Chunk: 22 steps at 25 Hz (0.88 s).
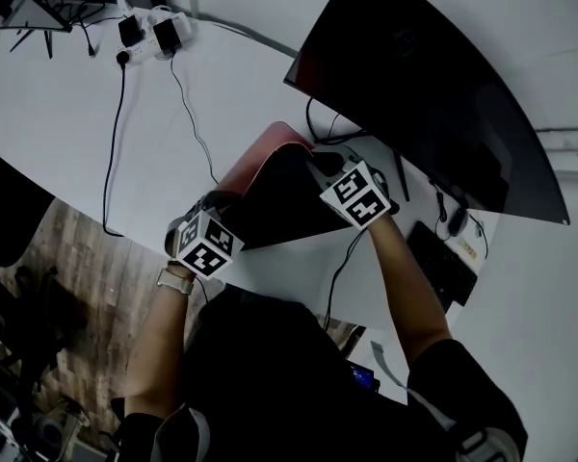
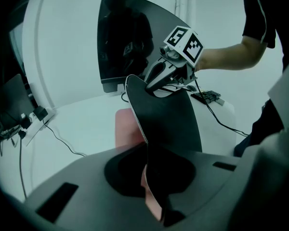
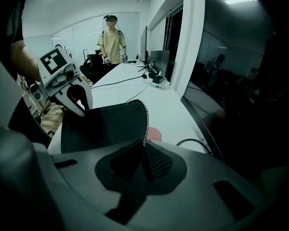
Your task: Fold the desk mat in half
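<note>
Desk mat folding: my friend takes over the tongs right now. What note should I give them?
Left tongs: shut on one lifted corner of the desk mat.
Right tongs: shut on the other lifted corner.
Mat: that edge is up off the white table, with the black underside showing. The pink part lies on the table near the monitor.
Done: edge gripped and raised.
To do: probably carry the edge over the pink part to the far edge, lay it flat, let go.
</note>
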### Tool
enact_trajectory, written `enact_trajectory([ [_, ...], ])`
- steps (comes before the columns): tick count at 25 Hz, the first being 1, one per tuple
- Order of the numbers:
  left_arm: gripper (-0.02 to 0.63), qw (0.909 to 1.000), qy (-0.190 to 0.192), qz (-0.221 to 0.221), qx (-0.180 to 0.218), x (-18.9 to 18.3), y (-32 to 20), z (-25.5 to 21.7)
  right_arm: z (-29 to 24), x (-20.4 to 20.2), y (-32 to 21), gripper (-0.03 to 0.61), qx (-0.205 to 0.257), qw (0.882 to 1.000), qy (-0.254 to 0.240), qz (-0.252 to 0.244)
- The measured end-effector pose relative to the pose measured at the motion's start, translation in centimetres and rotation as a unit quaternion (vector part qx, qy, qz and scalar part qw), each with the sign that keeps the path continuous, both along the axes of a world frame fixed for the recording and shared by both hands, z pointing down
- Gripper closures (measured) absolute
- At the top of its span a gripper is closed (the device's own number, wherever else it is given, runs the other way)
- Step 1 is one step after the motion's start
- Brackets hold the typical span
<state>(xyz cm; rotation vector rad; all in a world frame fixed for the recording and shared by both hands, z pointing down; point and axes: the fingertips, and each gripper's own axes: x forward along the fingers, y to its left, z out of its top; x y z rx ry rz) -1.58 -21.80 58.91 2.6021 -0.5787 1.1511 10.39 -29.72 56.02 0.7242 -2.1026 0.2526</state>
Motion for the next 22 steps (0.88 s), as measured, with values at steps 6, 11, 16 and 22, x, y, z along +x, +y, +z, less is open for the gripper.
enact_trajectory([
  [6,0.589,0.9999,-0.007,-0.011,-0.001,-0.2,-3.0,1.0,1.3,0.2,-2.4,0.543,-0.009,1.0,-0.003,0.019],
  [11,0.588,0.9998,-0.009,-0.017,-0.006,-0.3,-4.7,2.0,2.8,0.3,-3.9,0.543,-0.015,1.0,0.004,0.024],
  [16,0.581,0.9996,-0.013,-0.023,-0.012,-0.1,-5.8,3.2,4.1,0.5,-5.1,0.543,-0.013,0.999,0.018,0.026],
  [22,0.569,0.9994,-0.009,-0.028,-0.02,-0.2,-7.0,4.6,5.6,0.4,-6.5,0.543,-0.012,0.999,0.036,0.029],
])
